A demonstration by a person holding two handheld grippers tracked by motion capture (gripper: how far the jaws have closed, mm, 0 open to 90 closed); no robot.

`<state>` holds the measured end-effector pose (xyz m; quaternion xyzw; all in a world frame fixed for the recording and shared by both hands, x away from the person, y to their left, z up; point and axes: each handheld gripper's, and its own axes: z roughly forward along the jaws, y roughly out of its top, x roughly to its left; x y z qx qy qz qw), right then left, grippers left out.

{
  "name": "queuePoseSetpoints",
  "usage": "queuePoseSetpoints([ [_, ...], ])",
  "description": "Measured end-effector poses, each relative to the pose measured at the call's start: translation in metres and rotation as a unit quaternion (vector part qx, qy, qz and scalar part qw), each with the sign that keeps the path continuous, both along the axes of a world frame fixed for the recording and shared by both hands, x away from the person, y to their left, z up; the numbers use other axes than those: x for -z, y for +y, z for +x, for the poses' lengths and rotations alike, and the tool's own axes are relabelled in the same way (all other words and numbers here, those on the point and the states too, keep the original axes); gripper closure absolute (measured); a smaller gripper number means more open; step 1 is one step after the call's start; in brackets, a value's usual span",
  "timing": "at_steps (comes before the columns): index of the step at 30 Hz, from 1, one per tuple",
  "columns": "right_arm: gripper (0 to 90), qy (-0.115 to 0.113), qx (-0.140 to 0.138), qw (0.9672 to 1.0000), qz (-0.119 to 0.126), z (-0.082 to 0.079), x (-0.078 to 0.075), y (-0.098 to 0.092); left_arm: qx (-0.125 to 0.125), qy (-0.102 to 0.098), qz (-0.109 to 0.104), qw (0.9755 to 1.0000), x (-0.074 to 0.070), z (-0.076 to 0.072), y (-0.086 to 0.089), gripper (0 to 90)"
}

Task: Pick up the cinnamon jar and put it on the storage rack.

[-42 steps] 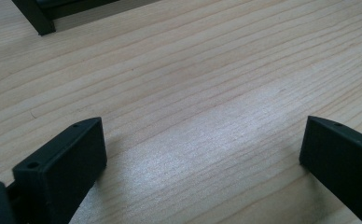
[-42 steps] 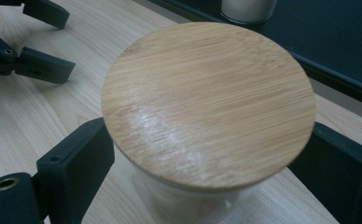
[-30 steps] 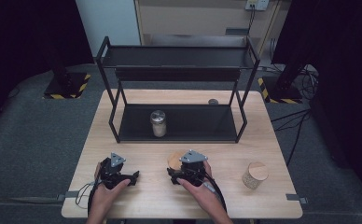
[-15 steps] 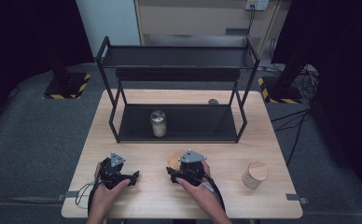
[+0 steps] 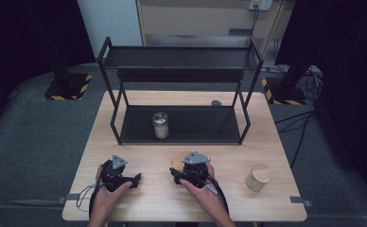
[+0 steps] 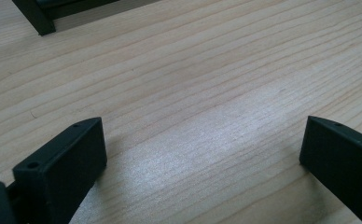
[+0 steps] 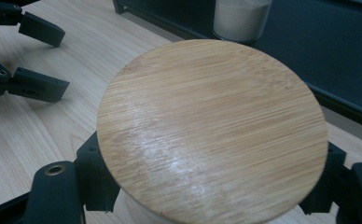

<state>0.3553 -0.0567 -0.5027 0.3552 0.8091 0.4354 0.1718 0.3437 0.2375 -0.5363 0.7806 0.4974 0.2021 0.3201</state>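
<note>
High view first: the right tongs [image 5: 184, 171] sit near the front edge of the worktop [image 5: 276, 151], closed around a jar with a bamboo lid [image 5: 178, 161], whose lid edge peeks out just beyond them. The left tongs [image 5: 127, 178] rest well to the left of it, spread wide with nothing between. A second wood-lidded jar [image 5: 258, 177] stands to the right, and a metal-lidded jar [image 5: 161, 125] sits on the lower shelf of the black rack [image 5: 181, 75].

Left gripper view: the two black jaws stand far apart over bare worktop [image 6: 207, 93].

Right gripper view: the jar with a bamboo lid [image 7: 212, 130] sits squarely between the jaws, which have just been closing and now press its sides below the lid. The left tongs [image 7: 39, 56] lie beyond it at upper left.
</note>
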Motion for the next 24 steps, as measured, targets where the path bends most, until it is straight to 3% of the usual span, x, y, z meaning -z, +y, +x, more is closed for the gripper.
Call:
queuePoseSetpoints([
  [24, 25.0, -0.007, 0.017, 0.9998, -0.011, 0.013, -0.02, -0.008, 0.0, 0.0, 0.0, 1.0, 0.0, 0.0, 0.0, 0.0],
])
